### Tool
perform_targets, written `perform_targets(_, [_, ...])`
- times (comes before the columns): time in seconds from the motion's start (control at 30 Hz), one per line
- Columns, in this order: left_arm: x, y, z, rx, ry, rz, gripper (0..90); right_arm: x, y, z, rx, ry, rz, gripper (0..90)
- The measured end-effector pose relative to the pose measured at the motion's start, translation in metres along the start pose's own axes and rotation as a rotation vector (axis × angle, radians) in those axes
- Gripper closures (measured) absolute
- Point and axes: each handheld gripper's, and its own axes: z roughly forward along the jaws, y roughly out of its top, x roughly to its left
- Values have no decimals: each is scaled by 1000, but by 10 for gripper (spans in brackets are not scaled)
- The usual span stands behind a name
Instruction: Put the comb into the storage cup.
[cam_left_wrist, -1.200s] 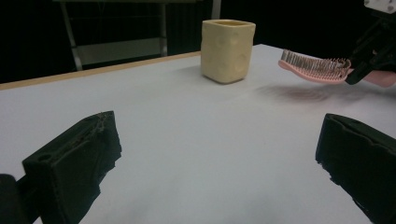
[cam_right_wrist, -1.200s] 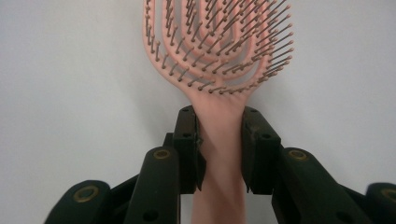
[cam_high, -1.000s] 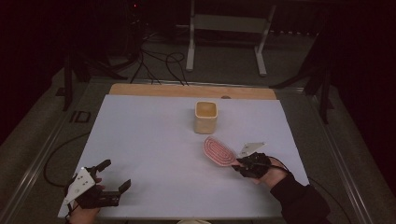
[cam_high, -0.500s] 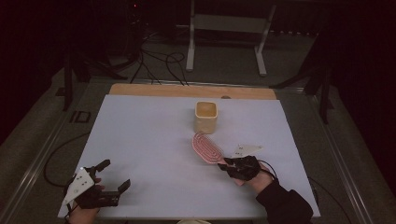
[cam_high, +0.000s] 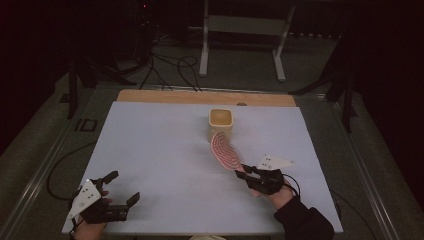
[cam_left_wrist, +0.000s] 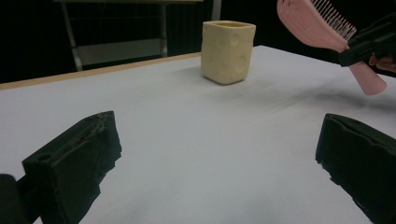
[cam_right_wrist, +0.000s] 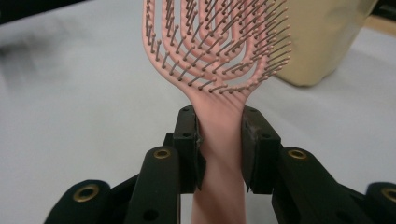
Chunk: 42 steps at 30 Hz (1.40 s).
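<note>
Pink hairbrush (cam_high: 226, 150), held clear of the worktop (cam_high: 160, 150) by its handle, head raised and angled toward the yellow cup (cam_high: 220, 123) that stands upright near the far middle; the brush head lies just in front of the cup, and whether they touch cannot be told. The grip on the narrow handle, with the bristled head left free, suits guiding the brush toward the cup's open top. Right gripper (cam_right_wrist: 219, 140): jaws closed partway, both pads pressed on the handle. Left gripper (cam_high: 120, 195): jaws wide apart with nothing between them, resting at the near left corner, well apart from the cup and out of the way. Compared with the frame one second earlier, the brush head has swung from low beside the right hand up to the cup; the left gripper has kept its place.
</note>
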Motion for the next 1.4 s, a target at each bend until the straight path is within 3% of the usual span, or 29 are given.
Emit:
perform_targets(0.27, [0, 0, 0, 3, -2, 0, 2, 1, -2, -7, -144, 5, 22, 708])
perform_targets(0.5, [-1, 1, 1, 7, -6, -2, 3, -4, -7, -8, -205, 49, 69, 708])
perform_targets(0.63, [-3, 2, 3, 6, -9, -3, 2, -5, -9, -11, -249, -6, 72, 708])
perform_targets(0.93, [-12, 16, 15, 33, -12, -16, 2, -7, -21, -11, -263, -90, 93, 708])
perform_targets(1.4, [-16, 56, 28, 64, 11, -29, 3, -4, -17, -14, -268, -98, 81, 708])
